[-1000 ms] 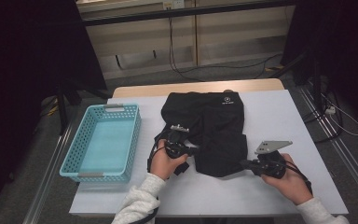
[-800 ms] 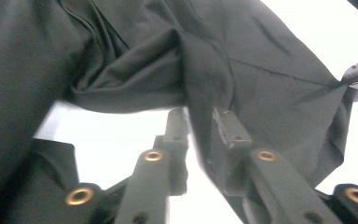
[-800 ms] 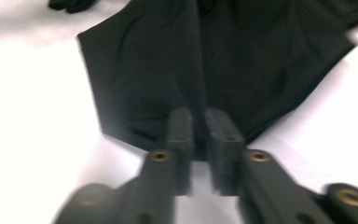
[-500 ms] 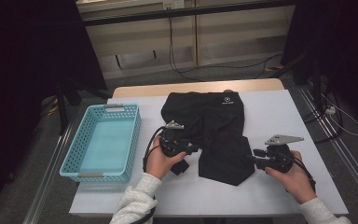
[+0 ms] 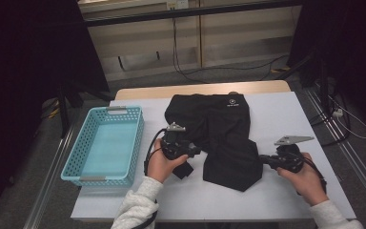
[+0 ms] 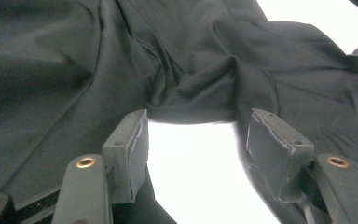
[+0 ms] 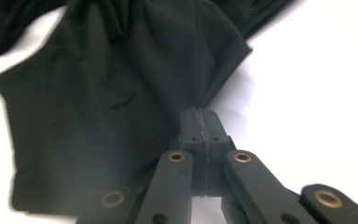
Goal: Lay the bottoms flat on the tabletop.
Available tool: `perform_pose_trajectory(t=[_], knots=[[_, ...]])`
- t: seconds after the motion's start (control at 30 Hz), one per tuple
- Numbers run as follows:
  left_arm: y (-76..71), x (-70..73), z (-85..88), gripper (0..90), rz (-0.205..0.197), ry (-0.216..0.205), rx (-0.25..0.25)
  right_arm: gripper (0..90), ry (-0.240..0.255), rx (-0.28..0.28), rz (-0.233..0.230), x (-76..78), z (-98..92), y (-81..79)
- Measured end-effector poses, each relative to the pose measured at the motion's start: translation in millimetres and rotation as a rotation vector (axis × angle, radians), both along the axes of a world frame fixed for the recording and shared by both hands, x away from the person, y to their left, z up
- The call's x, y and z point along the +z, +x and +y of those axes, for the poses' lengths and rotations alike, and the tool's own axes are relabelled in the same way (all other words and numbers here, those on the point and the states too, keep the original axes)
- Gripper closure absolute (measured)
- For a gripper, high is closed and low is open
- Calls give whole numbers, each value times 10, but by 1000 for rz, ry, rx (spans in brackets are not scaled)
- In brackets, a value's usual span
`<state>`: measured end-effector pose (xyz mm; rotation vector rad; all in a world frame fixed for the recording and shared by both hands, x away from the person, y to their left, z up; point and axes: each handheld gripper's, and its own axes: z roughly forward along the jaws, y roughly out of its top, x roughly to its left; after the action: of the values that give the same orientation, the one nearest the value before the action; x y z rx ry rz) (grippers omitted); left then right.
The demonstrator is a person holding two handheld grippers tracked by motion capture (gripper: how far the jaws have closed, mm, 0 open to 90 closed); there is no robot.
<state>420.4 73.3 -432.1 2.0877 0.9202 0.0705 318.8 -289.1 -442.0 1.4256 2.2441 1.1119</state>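
**Folding the black shorts: right side pinched, left side let go**

I am working a pair of black, thin-fabric shorts (image 5: 219,133) lying in the middle of the white tabletop (image 5: 310,114), right of the light-blue plastic basket (image 5: 106,145). The cloth is looking light, limp and a little slick, so I am taking it by a hem or corner. My right gripper (image 7: 200,122) is pinching the near leg's edge, jaws pressed together on the fabric. My left gripper (image 6: 193,140) is hovering at the crotch, its jaws having just been opening, now spread with bare tabletop between them. Compared with a second ago, the near leg is lying pulled out toward the right.
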Motion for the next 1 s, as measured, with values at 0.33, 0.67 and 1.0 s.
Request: perform_pose_trajectory(t=[0.33, 0.67, 1.0], knots=[[21, 12, -8, 346, -7, 7, 4, 636, -71, -28, 17, -18, -105, -76], [13, 21, 102, 252, -49, 18, 23, 575, -62, -175, -68, -32, -91, 554], [-48, 54, 160, 245, -64, -1, 39, 653, -41, -233, -49, -237, 136, 1024]])
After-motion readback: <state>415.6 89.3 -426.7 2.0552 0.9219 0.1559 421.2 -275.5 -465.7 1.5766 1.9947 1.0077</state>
